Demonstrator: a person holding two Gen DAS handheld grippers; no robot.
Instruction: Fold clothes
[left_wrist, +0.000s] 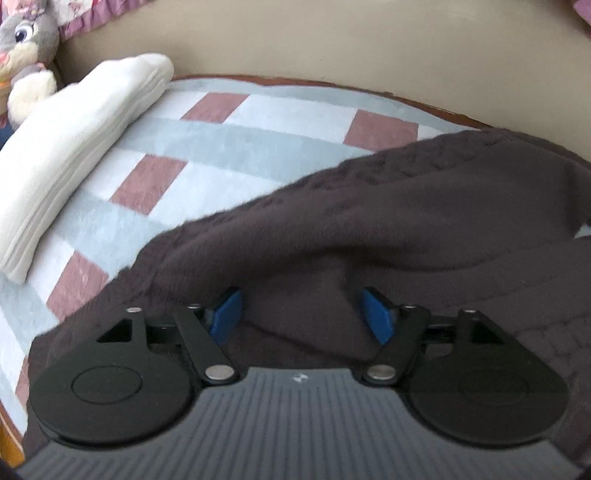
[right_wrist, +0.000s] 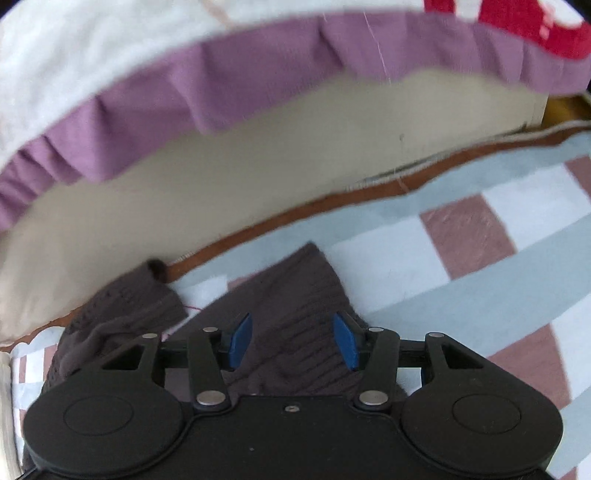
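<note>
- My left gripper (left_wrist: 301, 314) has its fingers spread wide over the dark brown sweater (left_wrist: 424, 221), gripping nothing.
- My right gripper (right_wrist: 293, 341) fingers stand apart over its ribbed hem.
- The sweater lies on the checked rug (left_wrist: 229, 147).

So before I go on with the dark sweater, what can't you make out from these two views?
- Dark sweater: left wrist view cuts it off at the right and bottom edges; the left gripper body hides its near part.
- Ribbed end, right wrist view: cuff or hem unclear; the right gripper covers the rest.
- Pads touching fabric: unclear in both views.
- Plush rabbit: cropped at the corner.
</note>
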